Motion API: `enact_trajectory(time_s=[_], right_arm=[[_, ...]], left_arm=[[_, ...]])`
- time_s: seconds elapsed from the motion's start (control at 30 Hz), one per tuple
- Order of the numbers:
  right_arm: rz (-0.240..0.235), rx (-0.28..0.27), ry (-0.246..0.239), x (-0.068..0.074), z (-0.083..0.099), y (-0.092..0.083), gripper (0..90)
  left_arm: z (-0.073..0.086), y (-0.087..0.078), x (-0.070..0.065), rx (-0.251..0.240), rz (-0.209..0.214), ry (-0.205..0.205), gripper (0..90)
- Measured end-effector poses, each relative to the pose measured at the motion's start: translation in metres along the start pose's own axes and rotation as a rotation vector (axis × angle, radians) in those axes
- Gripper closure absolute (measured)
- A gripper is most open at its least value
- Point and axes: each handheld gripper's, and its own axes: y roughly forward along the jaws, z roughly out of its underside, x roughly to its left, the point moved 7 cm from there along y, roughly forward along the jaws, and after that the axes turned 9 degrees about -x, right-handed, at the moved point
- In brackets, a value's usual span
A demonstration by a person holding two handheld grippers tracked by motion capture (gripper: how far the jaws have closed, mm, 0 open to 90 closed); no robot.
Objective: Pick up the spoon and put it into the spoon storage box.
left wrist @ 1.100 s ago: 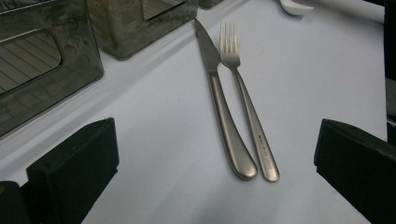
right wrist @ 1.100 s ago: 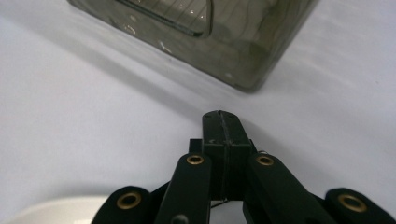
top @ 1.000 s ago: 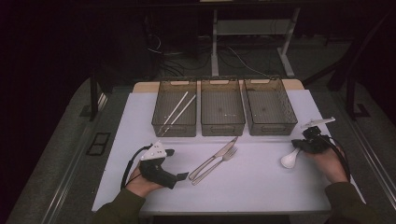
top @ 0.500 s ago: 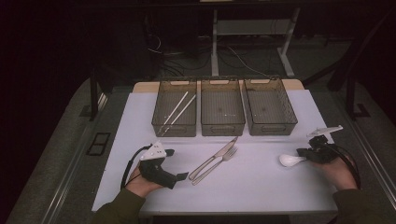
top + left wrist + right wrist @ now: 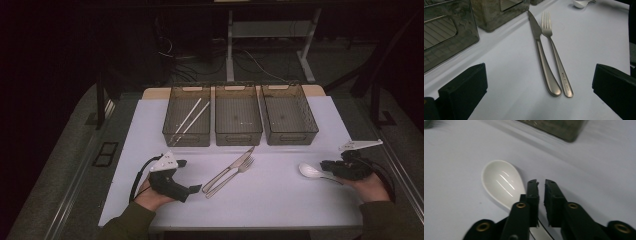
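Dark room with a metal frame and cables behind; a counter (image 5: 300,200) under a pale sheet carries the items.

Three smoky clear bins stand in a row at the far edge. Left bin (image 5: 187,122): holds two white chopsticks (image 5: 191,118), lying slantwise. Middle bin (image 5: 238,120) and right bin (image 5: 289,119): contents too small to tell.

Left gripper (image 5: 196,188): near the front left of the counter, held in the person's left hand, jaws standing wide apart with nothing between them. Knife (image 5: 541,50) and fork (image 5: 555,53) lie side by side just ahead of it, handles toward the gripper, apart from the jaws.

Right gripper (image 5: 541,188): near the right edge of the counter, held in the person's right hand. Jaws have just been opening and stand a narrow slit apart; nothing sits between the tips.

White spoon (image 5: 504,183): lies on the sheet, bowl up, just ahead and to the left of the right gripper's tips; its handle runs back beneath the gripper. Whether the jaw touches the handle cannot be told.
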Motion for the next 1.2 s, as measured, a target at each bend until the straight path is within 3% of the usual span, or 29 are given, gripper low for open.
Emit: enact_trajectory(time_s=[0.2,0.5,0.73,0.83,0.97,1.2], right_arm=[[-0.059,-0.009,-0.012,0.015,-0.002,0.003,57.9],[-0.058,0.025,-0.041,0.017,0.005,0.014,52.7],[-0.074,0.068,-0.064,0.022,0.011,0.019,55.5],[-0.109,0.079,-0.085,0.028,0.012,0.019,58.9],[-0.103,0.085,-0.133,0.031,0.014,0.019,60.9],[-0.117,0.092,-0.163,0.033,0.015,0.017,67.8]], left_arm=[[0.000,0.000,0.000,-0.001,0.000,-0.003,0.0],[0.000,0.000,0.000,-0.001,0.003,-0.002,0.0],[0.000,0.000,0.000,0.000,0.002,-0.001,0.0],[0.000,0.000,0.000,0.001,0.002,0.000,0.0],[0.000,0.000,0.000,0.001,0.002,0.002,0.0],[0.000,0.000,0.000,-0.002,0.003,-0.002,0.0]])
